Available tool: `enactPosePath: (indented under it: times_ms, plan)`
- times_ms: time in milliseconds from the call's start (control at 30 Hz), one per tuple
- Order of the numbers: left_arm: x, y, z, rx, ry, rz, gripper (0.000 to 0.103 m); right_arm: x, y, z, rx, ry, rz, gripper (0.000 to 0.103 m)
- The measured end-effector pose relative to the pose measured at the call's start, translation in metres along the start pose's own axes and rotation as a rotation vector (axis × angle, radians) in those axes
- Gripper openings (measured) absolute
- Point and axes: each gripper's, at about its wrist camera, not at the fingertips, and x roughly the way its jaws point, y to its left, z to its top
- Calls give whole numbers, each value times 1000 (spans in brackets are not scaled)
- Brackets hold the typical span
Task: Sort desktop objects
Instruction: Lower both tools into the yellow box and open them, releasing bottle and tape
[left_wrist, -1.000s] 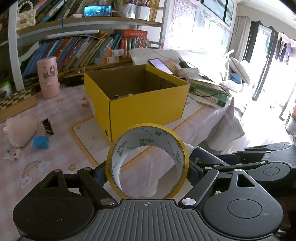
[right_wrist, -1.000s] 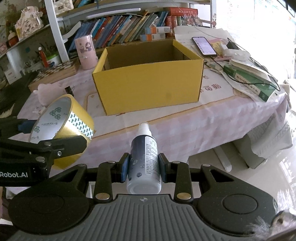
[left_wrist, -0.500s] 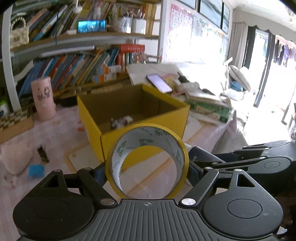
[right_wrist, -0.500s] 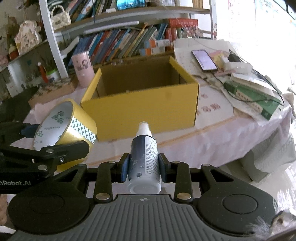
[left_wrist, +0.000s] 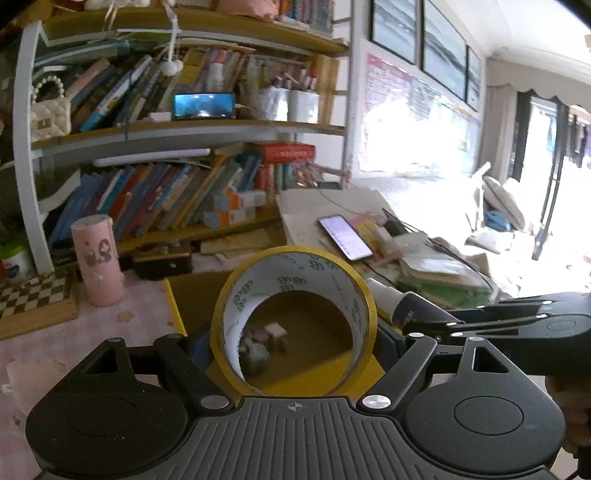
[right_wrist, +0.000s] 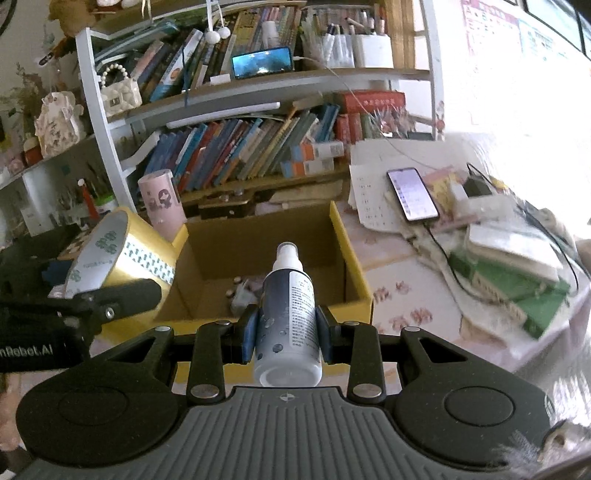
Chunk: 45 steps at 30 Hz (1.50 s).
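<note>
My left gripper (left_wrist: 293, 345) is shut on a yellow tape roll (left_wrist: 364, 314), held over the open yellow cardboard box (left_wrist: 173, 302); the roll also shows in the right wrist view (right_wrist: 122, 254). My right gripper (right_wrist: 286, 332) is shut on a dark spray bottle (right_wrist: 288, 314) with a white nozzle, above the box's near wall (right_wrist: 364, 295). The bottle's tip shows in the left wrist view (left_wrist: 402, 302). Several small items (right_wrist: 242, 291) lie on the box floor.
A pink cylinder (right_wrist: 160, 203) stands behind the box's left corner. A lit phone (right_wrist: 412, 194), papers and green books (right_wrist: 517, 280) lie to the right. Bookshelves (right_wrist: 240, 147) rise behind. A checkered board (left_wrist: 33, 299) lies at left.
Both grippers have moved forward and up, from in front of the box to over its opening. The box's inside is now in view below. Both holds are unchanged.
</note>
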Motion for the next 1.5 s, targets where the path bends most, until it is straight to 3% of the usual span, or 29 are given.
enactPosePath:
  times_ms: [500, 900, 1200, 1500]
  plan:
    - [70, 8, 17, 34, 58, 125, 84, 80, -24, 49, -166, 35, 65, 30]
    - [131, 12, 4, 54, 222, 145, 84, 158, -25, 67, -354, 157, 107, 30]
    - [154, 16, -10, 24, 347, 110, 84, 207, -13, 72, -506, 269, 151, 30]
    - [157, 15, -13, 34, 363, 123, 84, 237, 3, 65, -646, 378, 173, 30]
